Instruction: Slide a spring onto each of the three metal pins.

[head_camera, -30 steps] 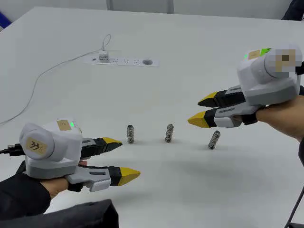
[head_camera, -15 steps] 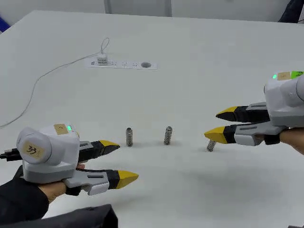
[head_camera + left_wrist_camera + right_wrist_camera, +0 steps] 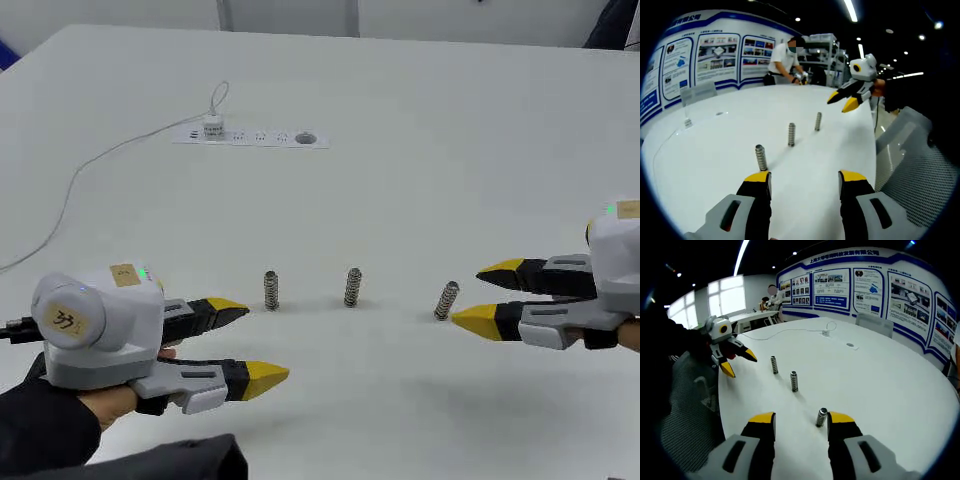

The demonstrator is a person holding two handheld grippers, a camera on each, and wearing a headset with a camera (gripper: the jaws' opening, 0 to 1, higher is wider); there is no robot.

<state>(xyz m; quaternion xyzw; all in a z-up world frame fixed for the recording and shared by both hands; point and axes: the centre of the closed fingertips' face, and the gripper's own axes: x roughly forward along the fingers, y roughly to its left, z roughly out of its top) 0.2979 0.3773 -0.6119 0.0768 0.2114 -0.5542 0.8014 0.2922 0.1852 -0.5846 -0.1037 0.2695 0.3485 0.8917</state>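
Three springs stand in a row on the white surface (image 3: 420, 150): the left spring (image 3: 271, 290), the middle spring (image 3: 352, 286) and the right spring (image 3: 446, 300), which leans a little. Whether a pin sits inside each, I cannot tell.

The left gripper (image 3: 252, 342) hovers near the left spring, its jaws wide apart and holding nothing. The right gripper (image 3: 478, 294) hovers just beside the right spring, its jaws also wide and empty. In the right gripper view that spring stands just ahead of the jaw tips, close to one of them but apart from it.

A power strip (image 3: 250, 135) lies well beyond the springs, with a cable (image 3: 90, 160) trailing off to the left.
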